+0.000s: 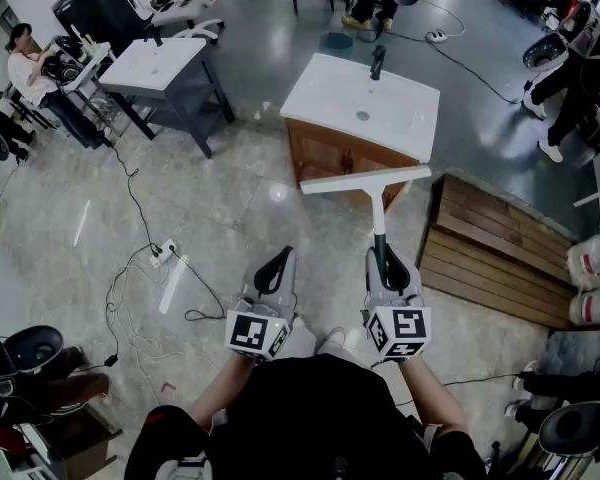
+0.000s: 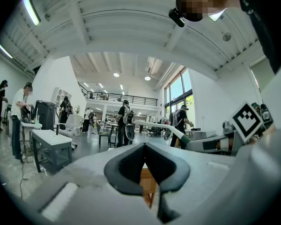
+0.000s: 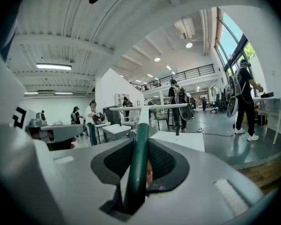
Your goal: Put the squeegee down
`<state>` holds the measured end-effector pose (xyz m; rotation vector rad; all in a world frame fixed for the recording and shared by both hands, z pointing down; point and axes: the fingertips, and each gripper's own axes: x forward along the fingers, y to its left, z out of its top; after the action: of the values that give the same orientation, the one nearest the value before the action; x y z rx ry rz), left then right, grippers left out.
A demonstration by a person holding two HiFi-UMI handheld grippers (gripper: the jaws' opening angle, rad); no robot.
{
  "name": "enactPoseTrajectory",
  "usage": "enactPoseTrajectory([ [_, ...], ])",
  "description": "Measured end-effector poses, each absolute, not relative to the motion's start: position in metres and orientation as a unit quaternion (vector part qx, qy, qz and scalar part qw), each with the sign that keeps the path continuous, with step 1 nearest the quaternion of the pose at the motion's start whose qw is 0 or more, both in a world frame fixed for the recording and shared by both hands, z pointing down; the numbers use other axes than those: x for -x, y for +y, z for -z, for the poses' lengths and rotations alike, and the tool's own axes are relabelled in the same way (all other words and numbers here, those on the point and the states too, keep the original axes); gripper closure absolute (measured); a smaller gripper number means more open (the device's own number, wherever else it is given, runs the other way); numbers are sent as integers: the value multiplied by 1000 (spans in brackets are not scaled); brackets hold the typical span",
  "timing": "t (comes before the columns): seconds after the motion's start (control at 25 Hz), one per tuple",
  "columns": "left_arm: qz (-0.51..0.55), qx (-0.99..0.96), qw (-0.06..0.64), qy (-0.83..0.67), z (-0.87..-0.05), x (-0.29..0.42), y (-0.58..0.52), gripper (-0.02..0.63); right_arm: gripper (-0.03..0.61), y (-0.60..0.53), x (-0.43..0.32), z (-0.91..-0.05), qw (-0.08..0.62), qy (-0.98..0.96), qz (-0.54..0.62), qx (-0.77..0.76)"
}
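The squeegee has a long white blade and a dark green handle. My right gripper is shut on that handle and holds it roughly level, blade crosswise, just short of the white-topped sink cabinet. In the right gripper view the green handle runs between the black pads out to the blade. My left gripper hangs beside it at the left, shut, with nothing in it. In the left gripper view the squeegee shows off to the right.
A black faucet stands on the sink top. A wooden platform lies to the right of the cabinet. A second white table stands at back left. Cables and a power strip lie on the floor at left. People stand around the room.
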<state>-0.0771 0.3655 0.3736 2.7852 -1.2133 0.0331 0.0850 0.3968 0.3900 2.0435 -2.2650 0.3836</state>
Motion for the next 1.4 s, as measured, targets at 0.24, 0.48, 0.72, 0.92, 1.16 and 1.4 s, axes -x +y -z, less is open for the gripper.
enactPoseTrajectory([
  [0.24, -2, -915, 48, -400, -376, 71, 353, 612, 480, 388, -88, -391, 37, -739, -118, -662],
  [0.48, 3, -916, 38, -400, -373, 72, 351, 612, 480, 384, -83, -387, 40, -741, -115, -661],
  [0.72, 11, -912, 36, -408, -371, 82, 344, 612, 480, 381, -76, -385, 38, -745, -115, -656],
  [0.92, 21, -913, 33, -406, -372, 111, 327, 612, 480, 366, -50, -385, 23, -744, -117, -658],
  [1.16, 30, -915, 25, -402, -367, 145, 308, 612, 480, 351, -12, -381, 27, -747, -110, -655],
  [1.4, 35, -911, 30, -409, -369, 159, 293, 612, 480, 344, 9, -385, 44, -760, -108, -639],
])
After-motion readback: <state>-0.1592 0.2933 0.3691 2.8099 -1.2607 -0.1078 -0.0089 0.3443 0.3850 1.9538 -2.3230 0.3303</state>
